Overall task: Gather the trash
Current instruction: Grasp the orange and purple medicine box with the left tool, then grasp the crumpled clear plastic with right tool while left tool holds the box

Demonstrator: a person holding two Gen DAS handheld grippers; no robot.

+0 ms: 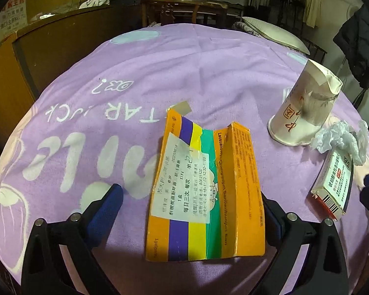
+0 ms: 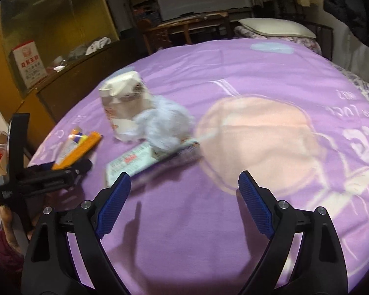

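We hold the left gripper (image 1: 192,196) low over the purple blanket (image 1: 115,78), its fingers spread wide with the flattened orange medicine carton (image 1: 204,191) lying between them. The carton's long axis runs straight ahead along the fingers, so closing would pinch it across its narrow width; its right edge sits against the right finger, while the left finger stands apart from it.

Further right in this view stands an upturned, crumpled paper cup (image 1: 305,108), with a wad of crumpled clear plastic (image 1: 342,140) touching its base and resting on the far end of a small white medicine box (image 1: 333,184).

Our right gripper (image 2: 184,189) is also spread apart and holds nothing. Its view is blurred, but the white box (image 2: 132,164) lies just ahead of its left finger, angled across, with the plastic and cup behind it. We judge the left gripper nearer the carton, the right nearer the box.
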